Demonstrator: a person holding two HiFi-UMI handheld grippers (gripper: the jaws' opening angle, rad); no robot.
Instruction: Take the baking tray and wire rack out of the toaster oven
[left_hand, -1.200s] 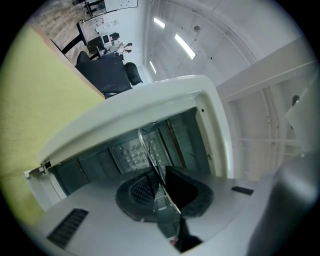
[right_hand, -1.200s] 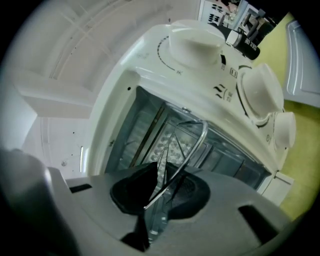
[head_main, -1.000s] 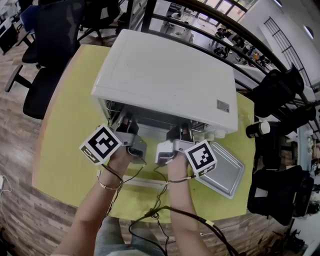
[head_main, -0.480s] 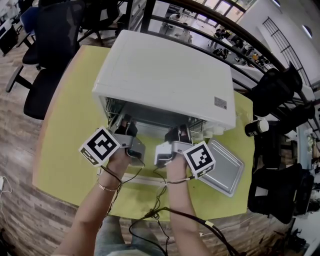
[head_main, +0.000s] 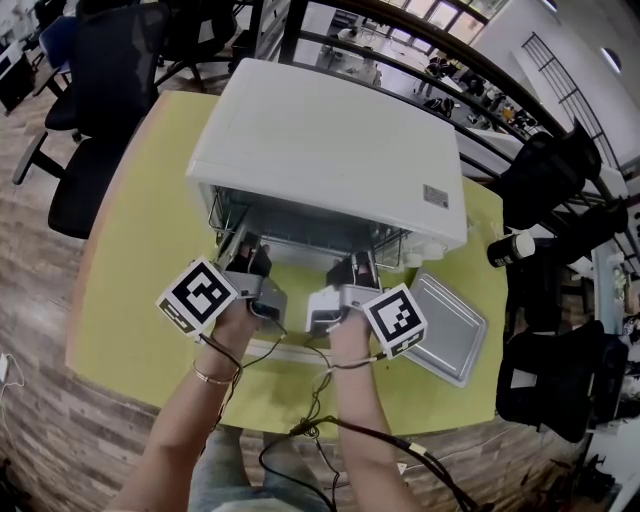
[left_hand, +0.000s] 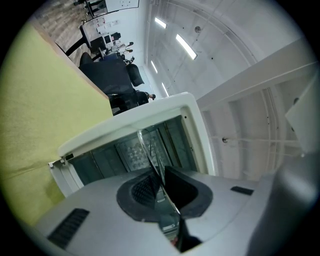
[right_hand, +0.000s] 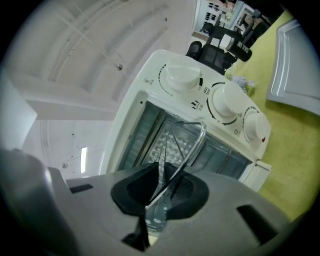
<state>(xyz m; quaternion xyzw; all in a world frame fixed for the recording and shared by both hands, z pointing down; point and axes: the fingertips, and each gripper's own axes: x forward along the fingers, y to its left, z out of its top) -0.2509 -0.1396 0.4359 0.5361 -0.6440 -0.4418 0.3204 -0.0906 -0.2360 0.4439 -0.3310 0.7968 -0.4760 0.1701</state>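
You hold the left gripper (head_main: 252, 258) and the right gripper (head_main: 360, 268) side by side, level, at the open front of the white toaster oven (head_main: 330, 150). The oven sits in the upper middle of the head view on the yellow-green table (head_main: 140, 250).

The wire rack (head_main: 310, 242) juts partway out of the oven mouth, with its front edge toward you. In the left gripper view, the left gripper (left_hand: 160, 182) has its jaws pressed nearly together on a thin wire of the rack (left_hand: 149, 150), which runs up from between the pads into the oven cavity. In the right gripper view, the right gripper (right_hand: 162, 187) pinches the rack (right_hand: 192, 142) the same way. Its jaws are nearly together on the rounded wire loop of the front edge.

The baking tray (head_main: 447, 325) is out of the oven. It lies flat on the table at the lower right of the head view, just beside your right gripper and apart from the rack. Its rim also shows at the upper right of the right gripper view (right_hand: 295, 65). Three white knobs (right_hand: 225, 102) line the oven's front panel there.

A white-capped dark container (head_main: 508, 248) stands near the table's right edge, beyond the tray. Black office chairs (head_main: 95, 90) fill the upper left of the head view.
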